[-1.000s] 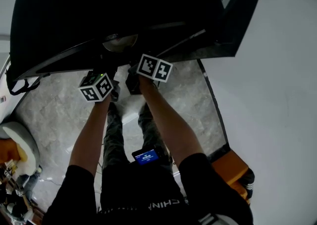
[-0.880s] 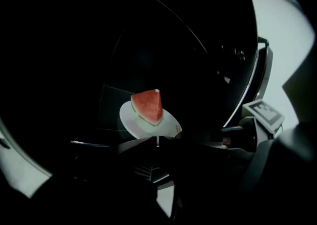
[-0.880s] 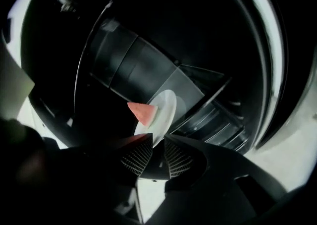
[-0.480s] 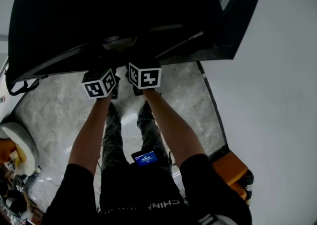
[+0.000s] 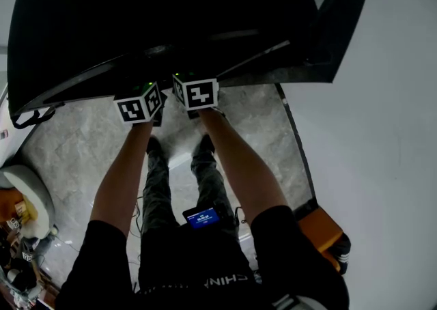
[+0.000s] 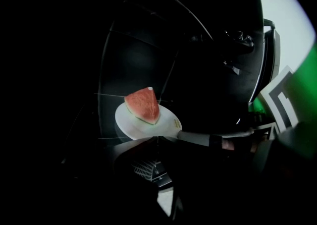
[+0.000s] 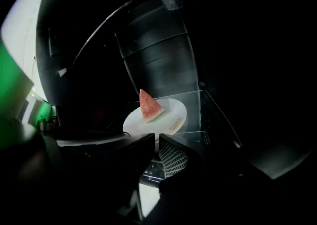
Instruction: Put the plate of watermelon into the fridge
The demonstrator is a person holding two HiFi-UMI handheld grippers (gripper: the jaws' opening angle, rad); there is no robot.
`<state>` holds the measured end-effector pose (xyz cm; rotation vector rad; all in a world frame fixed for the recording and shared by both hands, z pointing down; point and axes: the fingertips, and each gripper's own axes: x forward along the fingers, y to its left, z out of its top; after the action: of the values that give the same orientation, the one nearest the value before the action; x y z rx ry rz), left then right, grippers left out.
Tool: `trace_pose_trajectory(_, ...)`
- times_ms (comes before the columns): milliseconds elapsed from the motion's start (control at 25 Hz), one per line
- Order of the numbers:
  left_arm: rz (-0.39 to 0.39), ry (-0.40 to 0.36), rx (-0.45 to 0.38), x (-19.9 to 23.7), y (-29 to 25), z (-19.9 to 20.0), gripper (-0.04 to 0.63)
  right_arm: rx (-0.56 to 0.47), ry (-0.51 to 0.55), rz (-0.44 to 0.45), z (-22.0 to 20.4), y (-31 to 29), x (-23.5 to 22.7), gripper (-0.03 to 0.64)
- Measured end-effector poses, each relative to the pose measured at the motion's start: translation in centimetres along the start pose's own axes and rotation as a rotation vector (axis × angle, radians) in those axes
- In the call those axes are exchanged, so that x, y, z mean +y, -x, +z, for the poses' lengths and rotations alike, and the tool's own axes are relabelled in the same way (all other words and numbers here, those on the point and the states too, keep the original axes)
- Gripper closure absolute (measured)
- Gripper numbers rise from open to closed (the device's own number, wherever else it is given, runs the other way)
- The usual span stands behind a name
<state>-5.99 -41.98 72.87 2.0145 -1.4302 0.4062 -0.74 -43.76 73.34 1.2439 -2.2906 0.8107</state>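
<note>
A white plate (image 6: pixel 130 126) carries one red watermelon wedge (image 6: pixel 143 106) inside the dark fridge (image 5: pixel 157 8). My left gripper (image 6: pixel 157 140) is shut on the plate's near rim. My right gripper (image 7: pixel 154 139) pinches the rim of the same plate (image 7: pixel 171 115) beside it, with the wedge (image 7: pixel 148 106) just beyond. One finger of the right gripper (image 6: pixel 198 139) shows at the plate's right edge. The plate is over a glass shelf (image 7: pixel 213 115); I cannot tell whether it touches it. In the head view only the left marker cube (image 5: pixel 138 107) and the right marker cube (image 5: pixel 198 92) show; the plate is hidden.
The fridge door (image 5: pixel 345 22) stands open at the right, next to a white wall (image 5: pixel 389 151). Marble floor (image 5: pixel 68 158) lies below. An orange box (image 5: pixel 321 230) sits low at the right. Clutter (image 5: pixel 17 213) lines the left edge.
Both marker cubes have moved forward under the fridge's edge and closer together. The plate's rim, seen a second ago in the head view, is now out of sight.
</note>
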Motion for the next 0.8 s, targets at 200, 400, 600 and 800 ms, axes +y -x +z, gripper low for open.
trace_pose_trajectory(200, -0.026, -0.007, 0.019, 0.1, -0.6, 0.6, 0.580, 0.003, 0.012, -0.007, 1.3, -0.8, -0.2, 0.580)
trace_pose_trajectory(400, -0.078, -0.041, 0.060, -0.5, -1.3, 0.5, 0.580, 0.044, -0.003, -0.003, 1.1, -1.4, -0.5, 0.582)
trace_pose_trajectory(600, -0.116, -0.079, 0.108, -1.4, -1.5, -0.7, 0.580, 0.082, 0.033, 0.020, 1.0, -1.1, 0.3, 0.588)
trace_pose_trajectory(800, -0.147, -0.036, 0.082, -2.0, -0.3, -0.2, 0.580, 0.053, 0.052, -0.004, 1.9, 0.1, -0.2, 0.588)
